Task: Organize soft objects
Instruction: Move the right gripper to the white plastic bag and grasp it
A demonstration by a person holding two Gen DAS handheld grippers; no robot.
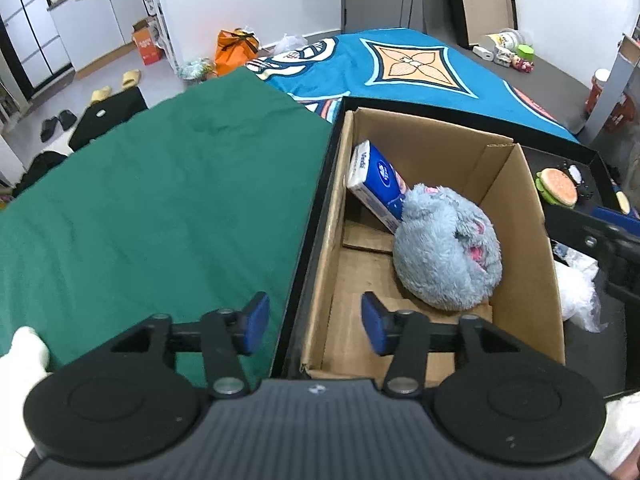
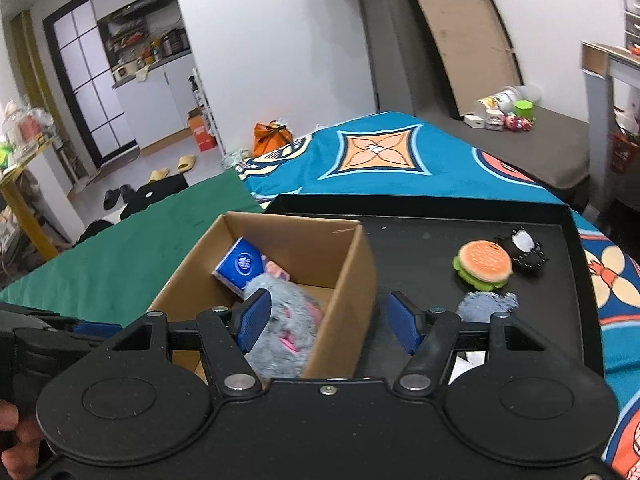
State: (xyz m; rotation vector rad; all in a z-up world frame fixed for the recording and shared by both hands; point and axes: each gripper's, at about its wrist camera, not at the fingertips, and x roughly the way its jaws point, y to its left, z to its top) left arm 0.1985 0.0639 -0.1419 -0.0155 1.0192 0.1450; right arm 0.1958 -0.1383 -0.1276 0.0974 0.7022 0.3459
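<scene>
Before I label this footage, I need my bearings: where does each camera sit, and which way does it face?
Left wrist: on the left hand-held gripper, jaws open, looking down into the brown cardboard box; white-gloved fingers show.
Right wrist: on the right hand-held gripper, jaws open, facing the box's right wall and the black tray; bare fingers show.
Shared: box, grey plush toy, blue tissue pack.

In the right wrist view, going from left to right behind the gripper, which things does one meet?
Green cloth → cardboard box with the blue tissue pack and grey plush toy inside → burger toy → small black and white toy.
</scene>
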